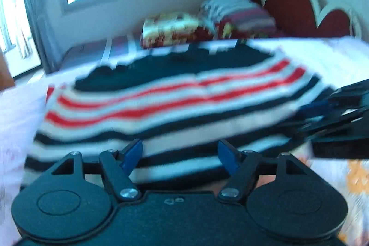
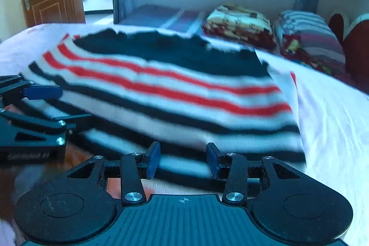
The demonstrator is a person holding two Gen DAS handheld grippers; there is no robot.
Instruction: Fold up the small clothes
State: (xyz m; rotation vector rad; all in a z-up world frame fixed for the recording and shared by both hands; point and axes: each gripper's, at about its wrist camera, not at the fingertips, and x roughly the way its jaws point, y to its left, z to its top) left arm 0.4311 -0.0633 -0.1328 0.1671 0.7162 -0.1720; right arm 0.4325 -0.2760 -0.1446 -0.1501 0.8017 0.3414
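The left gripper [image 1: 180,157] has its blue pads [image 1: 133,155] well apart, and the near hem of the striped sweater [image 1: 175,107] lies in the gap without being pinched. The right gripper [image 2: 183,159] also stands with its jaws apart at the same hem, further along it; its pads [image 2: 154,159] flank the knit but do not press on it, as far as the blur lets one tell.

The sweater [image 2: 166,93] lies spread on the white bedsheet [image 2: 334,121], with its navy part toward the far side of the bed. It looks like a soft, light, floppy knit that will sag and stretch when lifted, and it is not fragile. The bottom edge is probably the best place to take it, with one gripper near each corner, pinching through both layers.

Folded blankets [image 2: 242,22] sit well beyond it near the red headboard [image 1: 297,6].
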